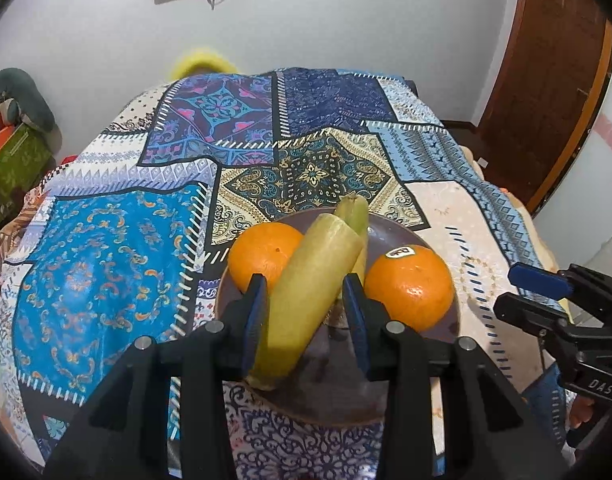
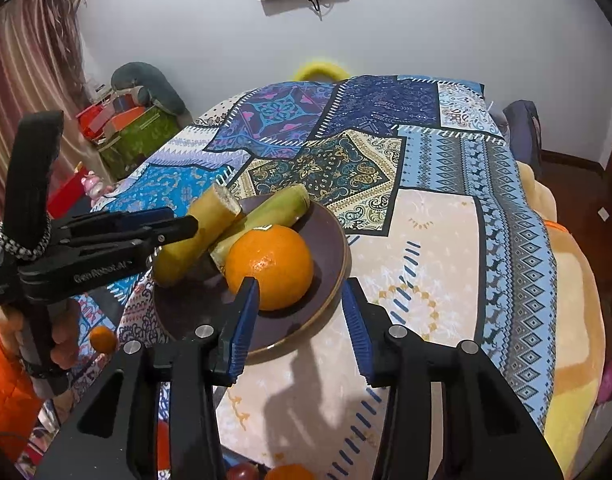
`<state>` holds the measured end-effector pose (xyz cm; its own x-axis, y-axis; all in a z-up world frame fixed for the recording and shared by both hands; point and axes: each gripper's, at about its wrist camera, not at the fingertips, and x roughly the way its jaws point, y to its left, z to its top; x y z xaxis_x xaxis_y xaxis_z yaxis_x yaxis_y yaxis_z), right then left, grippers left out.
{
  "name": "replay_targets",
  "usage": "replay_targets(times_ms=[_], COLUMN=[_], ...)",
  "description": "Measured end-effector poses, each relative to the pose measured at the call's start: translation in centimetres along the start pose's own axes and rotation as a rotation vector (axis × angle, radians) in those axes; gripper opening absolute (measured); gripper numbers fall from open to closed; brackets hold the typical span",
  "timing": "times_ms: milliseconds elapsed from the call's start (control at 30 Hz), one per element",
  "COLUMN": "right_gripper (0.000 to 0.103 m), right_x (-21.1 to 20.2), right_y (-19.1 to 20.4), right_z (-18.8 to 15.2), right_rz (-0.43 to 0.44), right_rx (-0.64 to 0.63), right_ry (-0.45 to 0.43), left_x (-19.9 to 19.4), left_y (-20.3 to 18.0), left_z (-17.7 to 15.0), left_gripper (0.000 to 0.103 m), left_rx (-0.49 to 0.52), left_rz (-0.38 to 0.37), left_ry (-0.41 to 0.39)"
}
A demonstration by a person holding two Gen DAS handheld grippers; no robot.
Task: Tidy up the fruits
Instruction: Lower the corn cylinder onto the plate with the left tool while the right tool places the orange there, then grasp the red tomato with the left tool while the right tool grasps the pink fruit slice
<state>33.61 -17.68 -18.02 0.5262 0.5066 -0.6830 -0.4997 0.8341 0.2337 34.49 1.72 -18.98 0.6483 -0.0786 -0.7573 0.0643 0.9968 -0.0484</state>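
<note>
From the left wrist camera, the left gripper (image 1: 306, 300) has its jaws spread around a yellow-green cane piece (image 1: 310, 280); the left pad seems to touch it, while a gap shows on the right side, so it is not clamped. The piece tilts up and away from the gripper over a dark purple plate (image 1: 406, 236). A second cane piece (image 1: 356, 210) lies just beyond it. One orange (image 1: 261, 256) sits just left of the jaws, a stickered orange (image 1: 410, 284) just right. The right gripper (image 1: 546, 292) shows at the far right edge.

From the right wrist camera, the right gripper (image 2: 301, 320) is spread wide with nothing between its fingers, hovering over the plate's (image 2: 326, 264) near rim and the patchwork cloth (image 2: 426, 240). The stickered orange (image 2: 269, 266) lies just ahead of its left finger. The left gripper (image 2: 177, 224) reaches in from the left at the raised cane piece (image 2: 197, 236)
</note>
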Motion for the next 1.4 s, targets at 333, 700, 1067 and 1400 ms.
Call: replay_targets(times_ms=[333, 700, 1067, 1400], right_gripper=[0.049, 0.058, 0.068, 0.072], right_x=[-4.3, -9.3, -10.9, -7.6], right_y=[1.7, 5.1, 7.8, 8.7], right_z=[-0.8, -2.9, -6.8, -9.8], right_rz=[-0.042, -0.109, -0.13, -0.118], right_rx=[-0.021, -0.079, -0.087, -0.039], right_ry=[-0.051, -0.086, -0.054, 0.07], left_x=[-7.0, -15.2, -20.0, -18.1], left_y=[-0.1, -0.8, -0.2, 1.4], left_z=[-2.0, -6.1, -10.7, -14.7], left_gripper=[0.039, 0.06, 0.077, 0.081], left_rx=[0.009, 0.052, 0.037, -0.003], left_rz=[-0.003, -0.005, -0.019, -0.017], left_ry=[-0.051, -0.125, -0.146, -0.048])
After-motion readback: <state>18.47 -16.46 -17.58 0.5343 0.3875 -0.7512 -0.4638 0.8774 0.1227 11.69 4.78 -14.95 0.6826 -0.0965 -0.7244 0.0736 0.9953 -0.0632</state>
